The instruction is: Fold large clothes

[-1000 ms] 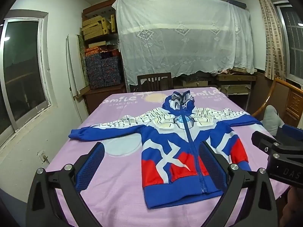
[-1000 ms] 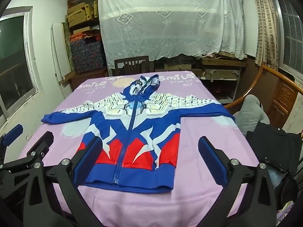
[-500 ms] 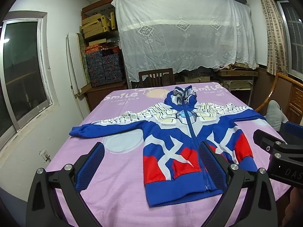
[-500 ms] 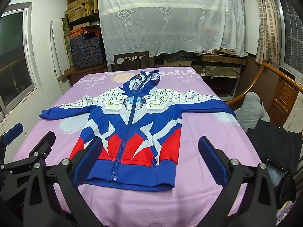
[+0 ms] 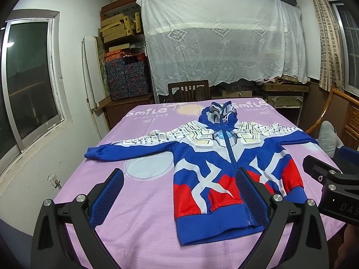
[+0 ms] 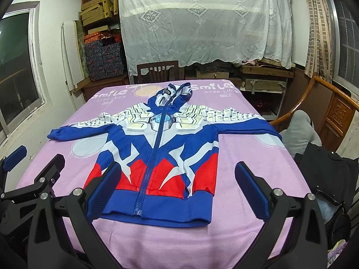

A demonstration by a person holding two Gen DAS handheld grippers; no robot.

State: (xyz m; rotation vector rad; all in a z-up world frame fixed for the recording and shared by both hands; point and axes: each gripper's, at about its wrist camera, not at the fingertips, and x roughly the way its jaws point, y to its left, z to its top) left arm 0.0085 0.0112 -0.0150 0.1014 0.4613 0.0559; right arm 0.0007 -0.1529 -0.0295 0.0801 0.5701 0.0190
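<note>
Hoodie [image 5: 226,168] flat, zipped, sleeves spread on counter [image 5: 143,201]. Left hand-held gripper [image 5: 179,199] and right hand-held gripper [image 6: 177,190] both spread wide, apparently hovering, gripping nothing.

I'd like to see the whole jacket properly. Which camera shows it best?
The right wrist view: the jacket lies centred, both sleeves and the full hem showing. In the left wrist view it sits off to the right, a finger hiding part of the hem.
</note>
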